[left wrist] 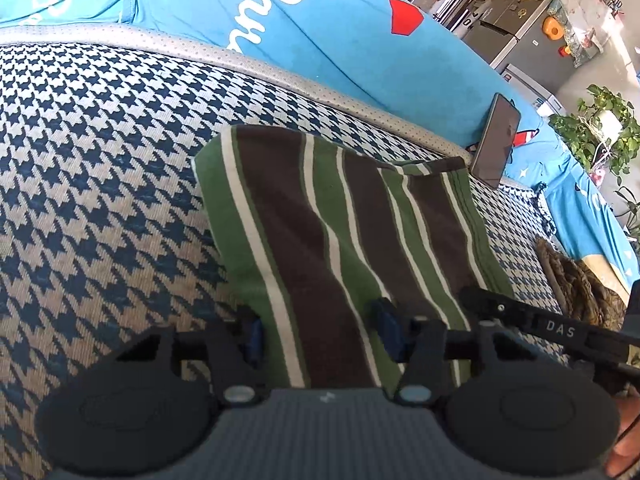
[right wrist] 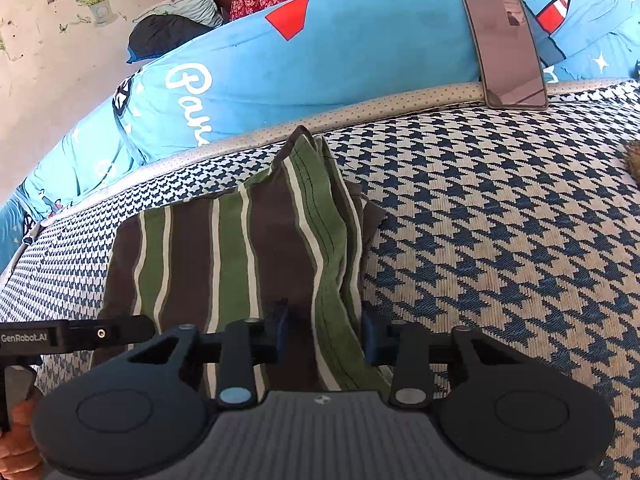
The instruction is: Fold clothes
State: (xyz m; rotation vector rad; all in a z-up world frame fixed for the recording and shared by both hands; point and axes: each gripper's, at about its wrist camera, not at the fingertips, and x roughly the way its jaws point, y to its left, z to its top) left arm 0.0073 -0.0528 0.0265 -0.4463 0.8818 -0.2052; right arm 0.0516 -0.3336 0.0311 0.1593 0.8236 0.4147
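Note:
A folded garment (left wrist: 332,216) with green, brown and white stripes lies on the houndstooth cover (left wrist: 100,184). My left gripper (left wrist: 320,332) reaches over its near left part. One pad sits at the cloth's left edge and the other rests on top of the stripes, with flat cloth in the gap between them. My right gripper (right wrist: 325,330) is over the garment (right wrist: 224,264) at its near right edge, where the layers stack up. Its jaws stand apart astride that edge, and the cloth between them does not look pinched. Each gripper shows at the side of the other's view.
A blue printed bolster (right wrist: 360,56) runs along the back of the cover, with a phone (right wrist: 508,48) leaning against it. A brown patterned bundle (left wrist: 580,288) lies at the cover's right end. Potted plants (left wrist: 600,128) and a fridge (left wrist: 516,20) stand beyond.

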